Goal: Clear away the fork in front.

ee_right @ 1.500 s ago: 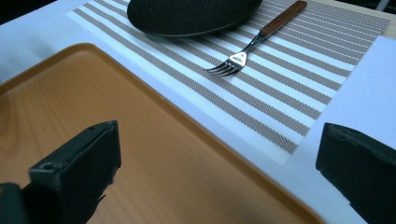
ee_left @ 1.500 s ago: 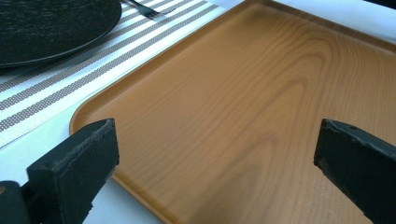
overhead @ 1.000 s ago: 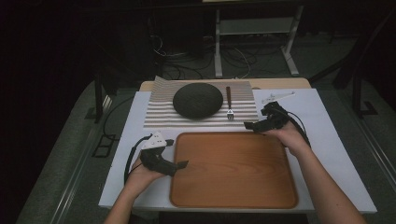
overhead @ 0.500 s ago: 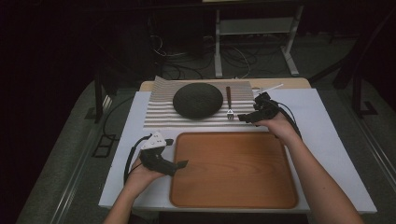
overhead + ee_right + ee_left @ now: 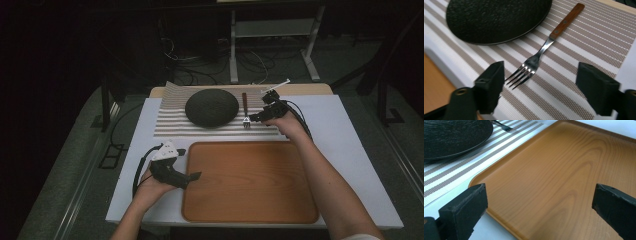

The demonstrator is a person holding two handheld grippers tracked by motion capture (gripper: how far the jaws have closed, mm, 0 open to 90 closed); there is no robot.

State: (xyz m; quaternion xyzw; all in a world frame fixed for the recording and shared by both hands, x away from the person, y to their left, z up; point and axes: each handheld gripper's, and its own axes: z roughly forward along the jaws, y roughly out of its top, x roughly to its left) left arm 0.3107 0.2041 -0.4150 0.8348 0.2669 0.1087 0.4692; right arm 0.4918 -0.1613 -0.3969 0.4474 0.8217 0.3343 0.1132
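Nearest the person, the left gripper (image 5: 192, 175) rests at the wooden tray's (image 5: 250, 180) near-left edge, jaws released. Beyond the tray, the right gripper (image 5: 256, 118), jaws just closing, straddles the fork (image 5: 541, 51) without touching it. It looks light, stiff and slick: best gripped across its thin neck.

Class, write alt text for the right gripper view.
The right tool, jaws open and just closing, frames the tines of a wooden-handled fork without touching it. The fork lies on a striped placemat beside a black plate.
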